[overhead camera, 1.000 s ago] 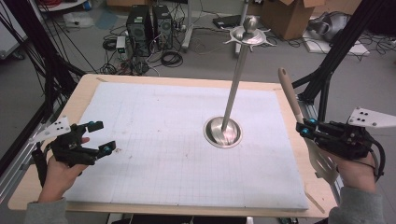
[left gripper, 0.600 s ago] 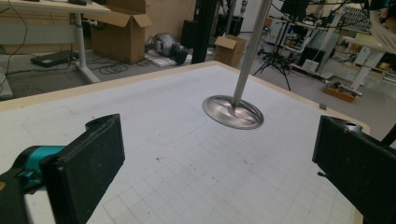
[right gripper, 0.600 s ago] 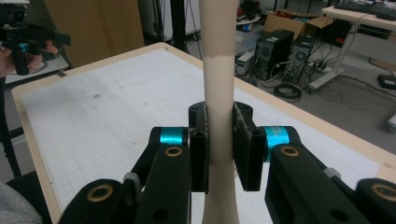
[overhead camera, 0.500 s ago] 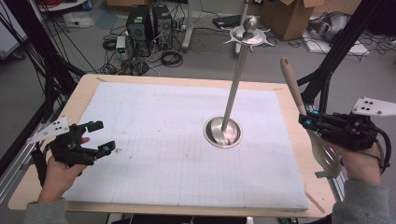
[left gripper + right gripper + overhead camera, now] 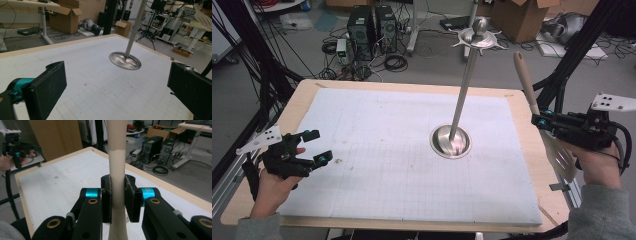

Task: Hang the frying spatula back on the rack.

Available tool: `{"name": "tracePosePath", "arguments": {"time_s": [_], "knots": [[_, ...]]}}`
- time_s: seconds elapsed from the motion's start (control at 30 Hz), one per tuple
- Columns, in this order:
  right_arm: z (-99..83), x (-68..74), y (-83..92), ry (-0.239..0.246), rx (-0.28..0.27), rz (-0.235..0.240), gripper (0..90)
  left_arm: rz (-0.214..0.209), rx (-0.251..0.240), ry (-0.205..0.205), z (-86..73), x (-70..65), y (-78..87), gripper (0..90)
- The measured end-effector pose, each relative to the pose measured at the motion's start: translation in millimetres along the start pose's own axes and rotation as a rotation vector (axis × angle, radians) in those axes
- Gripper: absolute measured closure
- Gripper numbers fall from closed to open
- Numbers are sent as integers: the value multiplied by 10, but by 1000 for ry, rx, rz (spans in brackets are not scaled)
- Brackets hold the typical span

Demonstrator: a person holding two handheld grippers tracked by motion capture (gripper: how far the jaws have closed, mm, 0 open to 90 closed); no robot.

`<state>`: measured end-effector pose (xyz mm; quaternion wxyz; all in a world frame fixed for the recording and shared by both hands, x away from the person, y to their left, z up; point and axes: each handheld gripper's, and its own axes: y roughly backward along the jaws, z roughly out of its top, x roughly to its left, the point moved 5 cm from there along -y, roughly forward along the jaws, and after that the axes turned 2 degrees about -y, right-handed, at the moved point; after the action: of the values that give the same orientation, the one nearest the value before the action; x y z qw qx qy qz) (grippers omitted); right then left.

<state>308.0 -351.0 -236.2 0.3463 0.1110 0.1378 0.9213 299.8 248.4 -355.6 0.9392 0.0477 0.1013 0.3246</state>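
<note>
I hold a spatula in my right gripper, out past the right edge of the table and well to the right of the metal stand. The jaws are drawn in narrow and pressed on its pale handle from both sides; in the right gripper view the handle rises straight up between the two black pads, touching each of them. The handle points up and a little away from me, its rounded end about level with the upper part of the stand's pole. The slotted metal blade hangs below the gripper, just in front of my right hand and over the table's right rim.

The stand itself is upright on the white gridded mat, right of the mat's middle, with a round shiny base, a thin pole and a ring of hooks at the top. In the left gripper view the base lies ahead of the jaws, with the spatula's blade showing far off in the upper right corner.

My left gripper is well to the left of the stand, near the mat's left edge, low over it. Its jaws stand wide apart with nothing between them but bare mat. My left hand is behind it at the table's near left corner.

Beyond the far side of the table, behind the stand, computer towers and loose cables sit on the floor.
</note>
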Motion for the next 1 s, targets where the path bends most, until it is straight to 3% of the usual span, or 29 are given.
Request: {"name": "tracePosePath", "arguments": {"time_s": [0.13, 0.73, 1.0], "knots": [[35, -15, -29, -21, -3, 9, 783, -1, -15, -8, 38, -31, 25, 27], [115, -70, -150, -36, 12, 31, 783, 14, -5, -9, 7, -27, 76, 27], [122, -78, -159, -46, -11, 67, 783, 15, -1, -10, -6, -39, 73, 27]]}}
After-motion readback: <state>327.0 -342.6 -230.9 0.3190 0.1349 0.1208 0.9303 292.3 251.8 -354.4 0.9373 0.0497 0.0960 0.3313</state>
